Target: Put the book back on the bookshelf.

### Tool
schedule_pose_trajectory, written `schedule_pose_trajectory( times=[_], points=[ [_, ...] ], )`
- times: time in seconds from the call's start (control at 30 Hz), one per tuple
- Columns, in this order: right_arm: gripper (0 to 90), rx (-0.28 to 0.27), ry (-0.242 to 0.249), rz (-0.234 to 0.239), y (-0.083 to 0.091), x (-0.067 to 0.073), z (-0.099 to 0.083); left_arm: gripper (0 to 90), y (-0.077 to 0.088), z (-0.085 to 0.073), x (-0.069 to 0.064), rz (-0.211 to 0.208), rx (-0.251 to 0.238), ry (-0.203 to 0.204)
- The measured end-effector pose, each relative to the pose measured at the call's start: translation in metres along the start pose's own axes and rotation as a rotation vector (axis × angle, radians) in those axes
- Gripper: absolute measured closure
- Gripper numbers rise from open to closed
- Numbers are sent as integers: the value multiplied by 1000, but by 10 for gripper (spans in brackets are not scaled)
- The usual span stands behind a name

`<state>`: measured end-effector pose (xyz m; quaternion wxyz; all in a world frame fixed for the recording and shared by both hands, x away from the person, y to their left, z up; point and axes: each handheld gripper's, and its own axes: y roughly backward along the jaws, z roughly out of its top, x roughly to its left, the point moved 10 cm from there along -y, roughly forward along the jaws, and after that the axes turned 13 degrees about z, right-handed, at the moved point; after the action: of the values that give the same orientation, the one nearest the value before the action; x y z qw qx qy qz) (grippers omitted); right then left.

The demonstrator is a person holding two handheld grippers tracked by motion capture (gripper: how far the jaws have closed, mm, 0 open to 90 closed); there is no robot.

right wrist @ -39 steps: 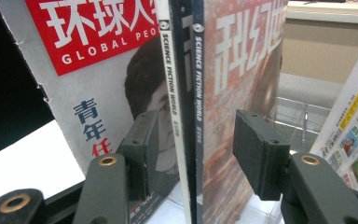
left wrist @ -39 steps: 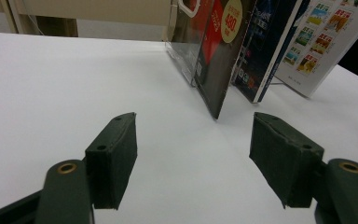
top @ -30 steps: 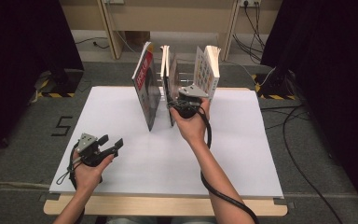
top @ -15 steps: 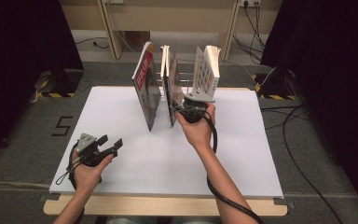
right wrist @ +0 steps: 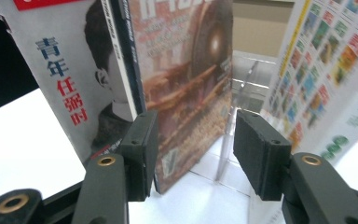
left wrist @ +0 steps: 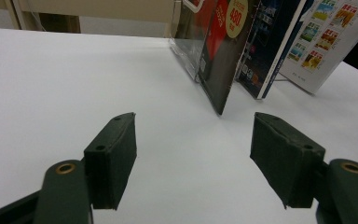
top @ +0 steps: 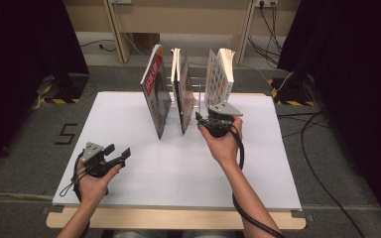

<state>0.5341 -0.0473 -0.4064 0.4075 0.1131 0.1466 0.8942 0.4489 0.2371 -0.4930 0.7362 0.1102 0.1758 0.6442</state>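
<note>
- A white table top fills the middle of a room with grey floor and dark curtains on both sides; a clear rack at its far side holds three upright books.
- The right gripper has its jaws spread wide, with nothing pinched between them.
- In the right gripper view, the brown-covered middle book stands just ahead of the gap between the jaws, its lower corner nearest the left jaw; whether that jaw touches the cover I cannot tell.
- Beyond the left jaw in that view leans the book with blue and red characters, pressed close against the brown one.
- Beyond the right jaw stands the book with rows of small colourful pictures, apart from the jaw, with a clear rack divider between it and the brown book.
- The left gripper rests low over the table, jaws spread wide and empty.
- In the left gripper view, bare white surface lies between the jaws, and the books stand well ahead and toward the right jaw's side, the dark-and-red cover closest.
</note>
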Motion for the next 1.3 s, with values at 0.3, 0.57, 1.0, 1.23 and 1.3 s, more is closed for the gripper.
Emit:
schedule_pose_trajectory(
  times=[0.3, 0.57, 1.0, 1.23, 1.3],
  points=[
    [506, 12, -14, -17, 12, -10, -15, 304, 0, -1, 2, 6, 2, 3],
    [504, 18, -22, -29, 22, -16, -24, 303, 0, -2, 2, 5, 6, 1],
    [502, 28, -41, -59, 42, -28, -44, 301, 0, -3, 4, 10, 7, 8],
    [501, 33, -54, -69, 50, -31, -58, 301, -1, -5, 5, 12, 12, 8],
    [501, 39, -63, -75, 55, -34, -67, 301, -1, -5, 6, 13, 13, 8]
  ],
)
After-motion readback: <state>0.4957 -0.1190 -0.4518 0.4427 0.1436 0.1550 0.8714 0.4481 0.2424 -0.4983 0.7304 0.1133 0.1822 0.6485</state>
